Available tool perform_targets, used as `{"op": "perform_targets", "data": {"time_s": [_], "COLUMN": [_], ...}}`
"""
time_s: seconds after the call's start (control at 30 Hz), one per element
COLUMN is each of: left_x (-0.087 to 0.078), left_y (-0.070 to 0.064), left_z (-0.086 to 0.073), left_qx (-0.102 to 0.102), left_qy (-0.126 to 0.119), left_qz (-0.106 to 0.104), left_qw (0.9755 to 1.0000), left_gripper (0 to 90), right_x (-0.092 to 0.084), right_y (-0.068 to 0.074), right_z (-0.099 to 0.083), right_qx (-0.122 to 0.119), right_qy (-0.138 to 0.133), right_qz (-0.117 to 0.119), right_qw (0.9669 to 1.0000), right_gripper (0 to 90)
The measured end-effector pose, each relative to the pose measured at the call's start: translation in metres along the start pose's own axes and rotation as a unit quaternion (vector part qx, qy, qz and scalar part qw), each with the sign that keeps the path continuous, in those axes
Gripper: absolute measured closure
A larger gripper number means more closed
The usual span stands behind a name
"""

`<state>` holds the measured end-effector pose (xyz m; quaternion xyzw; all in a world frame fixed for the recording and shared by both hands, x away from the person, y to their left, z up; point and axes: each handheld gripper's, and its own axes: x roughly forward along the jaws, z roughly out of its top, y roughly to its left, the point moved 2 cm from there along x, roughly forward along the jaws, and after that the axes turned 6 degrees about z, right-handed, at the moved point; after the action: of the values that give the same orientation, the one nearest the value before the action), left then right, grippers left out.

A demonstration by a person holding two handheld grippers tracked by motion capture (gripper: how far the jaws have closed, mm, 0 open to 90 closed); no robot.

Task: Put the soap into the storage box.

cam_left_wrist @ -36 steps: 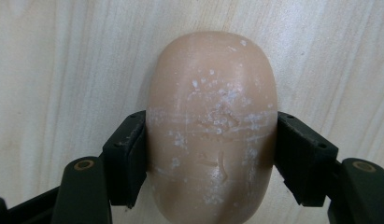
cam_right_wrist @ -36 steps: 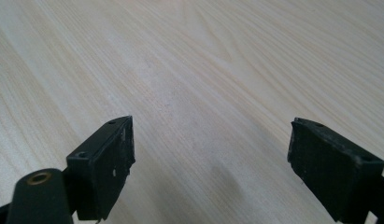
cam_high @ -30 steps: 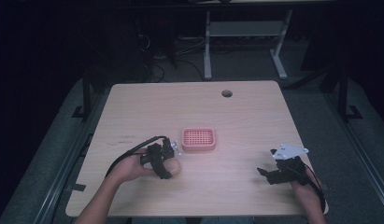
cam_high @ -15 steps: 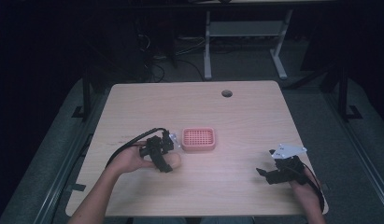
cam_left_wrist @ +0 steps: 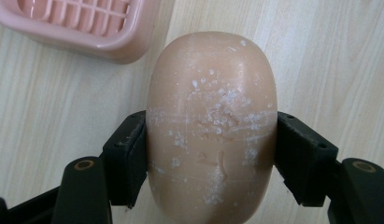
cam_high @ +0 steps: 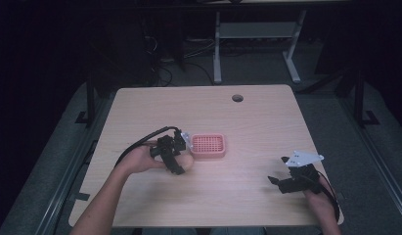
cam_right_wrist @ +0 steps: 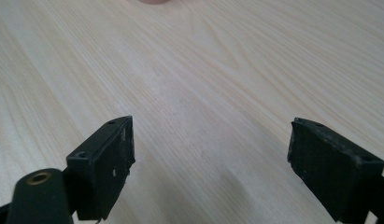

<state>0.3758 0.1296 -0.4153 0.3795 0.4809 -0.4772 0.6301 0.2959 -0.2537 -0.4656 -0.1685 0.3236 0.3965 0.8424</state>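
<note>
A tan oval bar of soap (cam_left_wrist: 212, 126), flecked with white, sits clamped between both black pads of my left gripper (cam_left_wrist: 211, 154). In the high view that left gripper (cam_high: 179, 164) holds the soap (cam_high: 186, 165) just left of and in front of a pink slotted soap dish (cam_high: 207, 146); the dish's corner (cam_left_wrist: 82, 23) shows in the left gripper view, top left. My right gripper (cam_high: 278, 180) rests near the table's front right, its jaws wide apart (cam_right_wrist: 210, 163) over bare wood with nothing between them.
The light wooden table (cam_high: 247, 122) has a round cable hole (cam_high: 237, 98) near its far edge. A black cable (cam_high: 140, 143) trails from the left gripper. Behind the table stands a white desk frame (cam_high: 257, 34) on dark floor.
My left gripper has carried the soap up and toward the pink dish. The right gripper has stayed where it was.
</note>
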Motion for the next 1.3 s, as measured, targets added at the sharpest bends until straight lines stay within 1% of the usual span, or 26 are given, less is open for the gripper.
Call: {"op": "perform_targets", "data": {"time_s": [0.17,0.23,0.27,0.3,0.37,0.43,0.5,0.57,0.6,0.7,0.77,0.9,0.93,0.97,1.03,1.07,1.13,1.17,1.2,1.23,1.3], "left_x": [-0.002,-0.003,-0.004,-0.004,-0.006,-0.006,-0.006,-0.007,-0.007,-0.011,-0.011,-0.013,-0.013,-0.014,-0.015,-0.016,-0.016,-0.016,-0.017,-0.017,-0.018], "left_y": [0.003,0.006,0.007,0.008,0.011,0.014,0.017,0.021,0.022,0.025,0.027,0.029,0.029,0.03,0.031,0.033,0.034,0.035,0.037,0.038,0.039], "left_z": [0.003,0.005,0.006,0.007,0.008,0.008,0.01,0.011,0.012,0.014,0.015,0.02,0.022,0.023,0.025,0.028,0.029,0.03,0.031,0.032,0.034], "left_qx": [0.0,-0.001,-0.002,-0.001,-0.003,-0.004,-0.003,-0.004,-0.002,-0.006,-0.007,-0.003,-0.002,-0.002,0.001,0.003,0.004,0.002,0.003,0.001,-0.001], "left_qy": [0.004,0.005,0.002,-0.001,-0.01,-0.012,-0.006,-0.003,-0.006,-0.016,-0.015,-0.012,-0.016,-0.017,-0.016,-0.011,-0.012,-0.012,-0.018,-0.019,-0.02], "left_qz": [0.001,0.001,0.002,0.002,-0.004,-0.009,-0.008,-0.006,-0.005,-0.01,-0.01,-0.005,-0.004,-0.008,-0.007,-0.007,-0.006,-0.006,-0.006,-0.01,-0.01], "left_qw": [1.0,1.0,1.0,1.0,0.9999,0.9999,0.9999,1.0,1.0,0.9998,0.9998,0.9999,0.9999,0.9998,0.9999,0.9999,0.9999,0.9999,0.9998,0.9998,0.9998], "left_gripper": [32.2,32.2,32.2,32.2,32.2,32.2,32.2,32.2,32.2,32.2,32.2,32.2,32.2,32.1,32.2,32.2,32.1,32.2,32.2,32.2,32.2], "right_x": [0.001,0.003,0.005,0.005,0.006,0.006,0.007,0.009,0.009,0.01,0.01,0.011,0.011,0.011,0.012,0.012,0.013,0.013,0.013,0.013,0.012], "right_y": [0.001,0.001,0.0,0.0,0.0,0.0,-0.001,-0.001,-0.001,-0.002,-0.002,0.0,-0.001,-0.001,-0.001,-0.001,-0.002,-0.001,-0.001,-0.001,-0.002], "right_z": [0.004,0.005,0.004,0.004,0.004,0.004,0.004,0.003,0.003,0.003,0.003,0.005,0.005,0.005,0.006,0.006,0.005,0.005,0.005,0.005,0.005], "right_qx": [-0.002,-0.001,-0.003,-0.003,0.0,0.005,0.009,0.013,0.012,0.01,0.006,0.009,-0.001,-0.002,0.002,0.003,0.0,0.002,0.002,0.002,0.001], "right_qy": [-0.008,-0.004,0.002,0.002,0.006,0.004,0.003,0.008,0.009,0.011,0.011,0.012,0.015,0.015,0.013,0.014,0.017,0.017,0.018,0.018,0.019], "right_qz": [0.005,0.007,0.008,0.008,0.008,0.008,0.008,0.009,0.009,0.01,0.007,0.01,0.008,0.007,0.005,0.006,0.004,0.005,0.003,0.0,-0.004], "right_qw": [1.0,1.0,1.0,1.0,0.9999,0.9999,0.9999,0.9999,0.9998,0.9998,0.9999,0.9998,0.9999,0.9999,0.9999,0.9999,0.9998,0.9998,0.9998,0.9998,0.9998], "right_gripper": [14.1,14.1,14.0,14.0,14.1,14.1,14.1,14.1,14.1,14.1,14.1,14.1,14.1,14.1,14.0,14.1,14.1,14.1,14.1,14.1,14.1]}}
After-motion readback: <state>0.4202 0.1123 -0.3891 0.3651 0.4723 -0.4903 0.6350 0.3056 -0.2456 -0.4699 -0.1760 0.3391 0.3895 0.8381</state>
